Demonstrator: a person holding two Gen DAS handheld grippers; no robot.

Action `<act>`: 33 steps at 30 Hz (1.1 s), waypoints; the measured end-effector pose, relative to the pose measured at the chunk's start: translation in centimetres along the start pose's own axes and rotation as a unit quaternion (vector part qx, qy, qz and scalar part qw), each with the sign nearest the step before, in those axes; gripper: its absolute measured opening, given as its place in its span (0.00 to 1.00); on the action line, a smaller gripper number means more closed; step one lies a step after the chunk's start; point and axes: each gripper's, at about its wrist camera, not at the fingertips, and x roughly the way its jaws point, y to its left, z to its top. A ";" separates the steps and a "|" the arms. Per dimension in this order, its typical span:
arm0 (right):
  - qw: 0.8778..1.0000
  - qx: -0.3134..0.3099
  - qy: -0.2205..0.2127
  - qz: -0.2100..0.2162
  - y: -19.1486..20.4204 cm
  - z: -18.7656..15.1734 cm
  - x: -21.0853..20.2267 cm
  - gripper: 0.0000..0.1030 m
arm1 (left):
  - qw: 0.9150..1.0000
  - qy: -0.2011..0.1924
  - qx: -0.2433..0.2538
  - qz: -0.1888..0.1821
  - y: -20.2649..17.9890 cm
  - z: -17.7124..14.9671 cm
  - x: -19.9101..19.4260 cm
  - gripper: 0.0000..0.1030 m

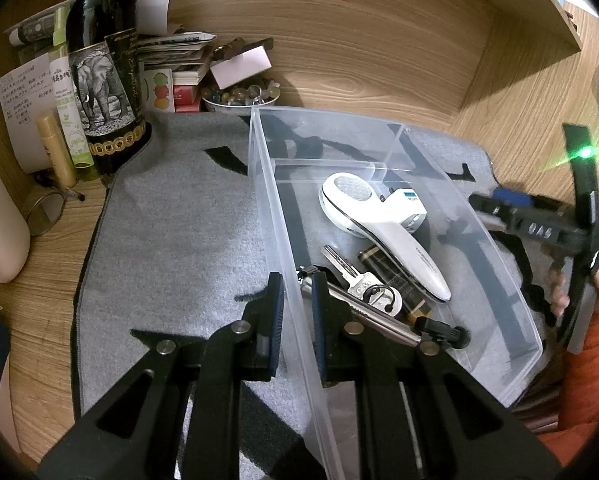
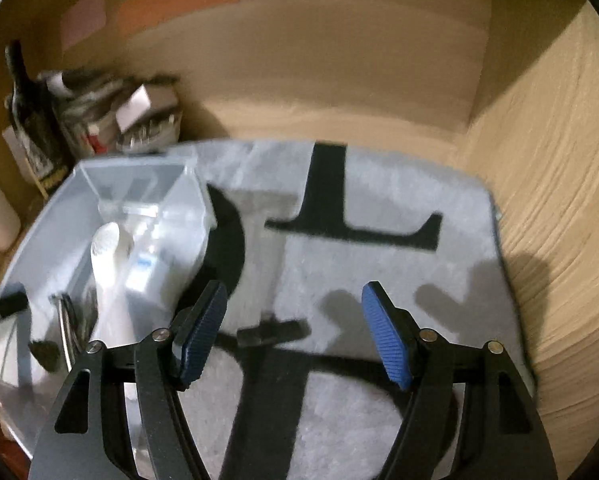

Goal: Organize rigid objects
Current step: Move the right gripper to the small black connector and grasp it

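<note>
A clear plastic bin [image 1: 499,312] stands on a grey mat [image 1: 171,248]. It holds a white handheld device [image 1: 379,220], a key [image 1: 355,280], a metal pen-like tool [image 1: 379,322] and a dark flat item [image 1: 395,280]. My left gripper [image 1: 297,280] is shut on the bin's left wall, one finger on each side. My right gripper [image 2: 293,308] is open and empty above the mat, to the right of the bin [image 2: 51,216]; it also shows in the left wrist view [image 1: 539,224]. The right wrist view is blurred.
A dark wine bottle [image 1: 103,72], tubes [image 1: 65,120], stacked papers [image 1: 175,56] and a bowl of marbles [image 1: 239,96] crowd the back left corner. Wooden walls close the back and right [image 2: 539,200]. A small dark object [image 2: 271,332] lies on the mat.
</note>
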 end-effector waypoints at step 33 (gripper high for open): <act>0.999 -0.022 -0.029 0.007 1.7 -0.6 -1.2 0.41 | 1.000 0.002 -0.001 -0.001 0.2 -0.1 0.0 0.12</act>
